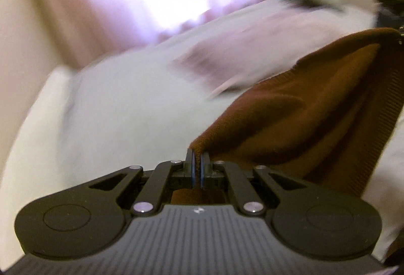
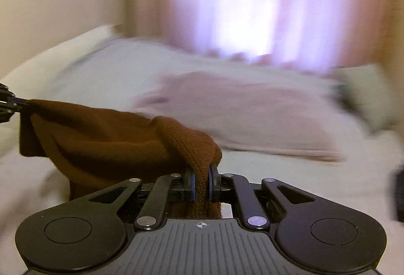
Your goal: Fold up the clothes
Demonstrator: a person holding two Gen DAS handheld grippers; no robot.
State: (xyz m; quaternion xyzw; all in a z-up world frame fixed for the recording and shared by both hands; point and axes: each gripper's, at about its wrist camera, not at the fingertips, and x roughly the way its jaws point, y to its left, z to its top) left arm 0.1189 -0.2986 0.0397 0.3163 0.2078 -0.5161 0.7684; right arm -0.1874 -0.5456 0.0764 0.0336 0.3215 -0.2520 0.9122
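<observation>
A brown knitted garment (image 1: 315, 108) hangs stretched above the white bed. My left gripper (image 1: 198, 156) is shut on one edge of it; the cloth runs up and to the right toward the other gripper (image 1: 401, 35) at the frame's edge. In the right wrist view my right gripper (image 2: 201, 171) is shut on a thick ribbed fold of the same brown garment (image 2: 101, 138). The cloth spans leftward to the left gripper (image 2: 10, 105) at the far left edge. The background is smeared by motion in both views.
A pale pink folded cloth (image 2: 242, 118) lies on the white bed sheet (image 2: 101, 67) beyond the garment. A greenish item (image 2: 366, 95) sits at the bed's far right. Pink curtains (image 2: 240, 2) with bright light hang behind. A dark object (image 2: 399, 194) is at the right edge.
</observation>
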